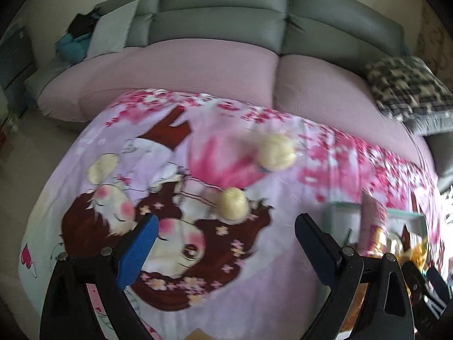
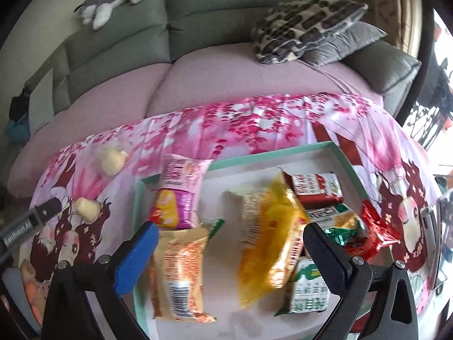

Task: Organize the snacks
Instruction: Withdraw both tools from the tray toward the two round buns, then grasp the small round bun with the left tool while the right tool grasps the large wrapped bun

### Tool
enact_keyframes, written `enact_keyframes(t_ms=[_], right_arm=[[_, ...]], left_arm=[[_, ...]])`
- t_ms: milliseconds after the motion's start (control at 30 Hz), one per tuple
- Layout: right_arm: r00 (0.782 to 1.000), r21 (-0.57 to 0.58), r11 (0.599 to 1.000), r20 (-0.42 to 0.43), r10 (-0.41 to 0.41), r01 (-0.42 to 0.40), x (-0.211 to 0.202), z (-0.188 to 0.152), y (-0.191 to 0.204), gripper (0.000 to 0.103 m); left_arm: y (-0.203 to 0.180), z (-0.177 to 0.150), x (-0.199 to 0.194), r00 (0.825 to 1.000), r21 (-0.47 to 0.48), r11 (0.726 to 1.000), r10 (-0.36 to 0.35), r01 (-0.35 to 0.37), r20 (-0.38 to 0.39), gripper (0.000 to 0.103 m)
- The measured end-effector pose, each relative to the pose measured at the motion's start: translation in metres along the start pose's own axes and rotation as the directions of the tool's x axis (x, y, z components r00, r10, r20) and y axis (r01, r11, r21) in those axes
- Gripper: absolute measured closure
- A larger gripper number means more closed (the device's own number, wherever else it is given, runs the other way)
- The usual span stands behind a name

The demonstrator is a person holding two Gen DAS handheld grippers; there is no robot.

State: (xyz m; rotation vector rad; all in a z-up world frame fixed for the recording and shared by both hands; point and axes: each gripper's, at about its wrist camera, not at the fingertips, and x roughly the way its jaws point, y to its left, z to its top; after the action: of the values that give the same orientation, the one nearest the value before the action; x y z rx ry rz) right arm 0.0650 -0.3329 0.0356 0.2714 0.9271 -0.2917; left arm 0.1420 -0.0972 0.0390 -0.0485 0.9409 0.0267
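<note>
The left gripper [image 1: 226, 226] is held with its jaws spread wide, and nothing is gripped between them. One finger is faced with a blue pad [image 1: 138, 250] and the other with a black pad [image 1: 314, 250]. The right gripper [image 2: 230, 236] is likewise held wide apart and empty, with a blue pad [image 2: 137, 257] on one finger and a black pad [image 2: 324, 257] on the other. Both are pointed forward and tilted downward. In the right wrist view, the left gripper is seen at the left edge.

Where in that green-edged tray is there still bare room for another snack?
In the tray, bare floor lies along the far rim, between the pink packet and the red-and-white packet, and in the near strip below the yellow bag. The right side is crowded with overlapping packets.
</note>
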Motion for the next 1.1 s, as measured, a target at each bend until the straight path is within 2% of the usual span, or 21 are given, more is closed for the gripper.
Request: enact_keyframes(t_ms=[400, 467, 633, 867, 900, 1000, 1100], right_arm=[[0.998, -0.088, 0.995, -0.01, 0.054, -0.055, 0.005, -0.002, 0.044, 0.0], [0.998, -0.094, 0.993, -0.011, 0.068, -0.069, 0.007, -0.001, 0.05, 0.0], [0.994, -0.091, 0.99, -0.023, 0.104, -0.105, 0.017, 0.006, 0.063, 0.0], [0.988, -0.092, 0.983, -0.028, 0.155, -0.157, 0.032, 0.029, 0.084, 0.0], [0.987, -0.1, 0.982, -0.025, 0.161, -0.162, 0.034, 0.033, 0.089, 0.0], [0.982, -0.15, 0.971, -0.008, 0.188, -0.187, 0.046, 0.049, 0.11, 0.0], [0.973, -0.172, 0.957, -0.039, 0.229, -0.232, 0.064, 0.06, 0.126, 0.004]], left_arm=[[0.044, 0.008, 0.015, 1.0, -0.097, 0.995, 0.006, -0.007, -0.003, 0.006], [0.045, 0.007, 0.025, 1.0, -0.091, 0.996, -0.006, 0.003, -0.029, 0.006], [0.043, 0.005, 0.06, 0.989, -0.093, 0.992, -0.092, 0.082, -0.111, 0.006], [0.023, 0.006, 0.084, 0.985, -0.003, 0.994, -0.107, 0.107, -0.137, 0.007], [0.02, 0.006, 0.087, 0.983, 0.005, 0.993, -0.116, 0.118, -0.143, 0.01], [0.016, 0.008, 0.095, 0.983, 0.017, 0.992, -0.125, 0.128, -0.134, 0.035], [0.015, 0.009, 0.105, 0.981, 0.031, 0.989, -0.139, 0.144, -0.136, 0.044]])
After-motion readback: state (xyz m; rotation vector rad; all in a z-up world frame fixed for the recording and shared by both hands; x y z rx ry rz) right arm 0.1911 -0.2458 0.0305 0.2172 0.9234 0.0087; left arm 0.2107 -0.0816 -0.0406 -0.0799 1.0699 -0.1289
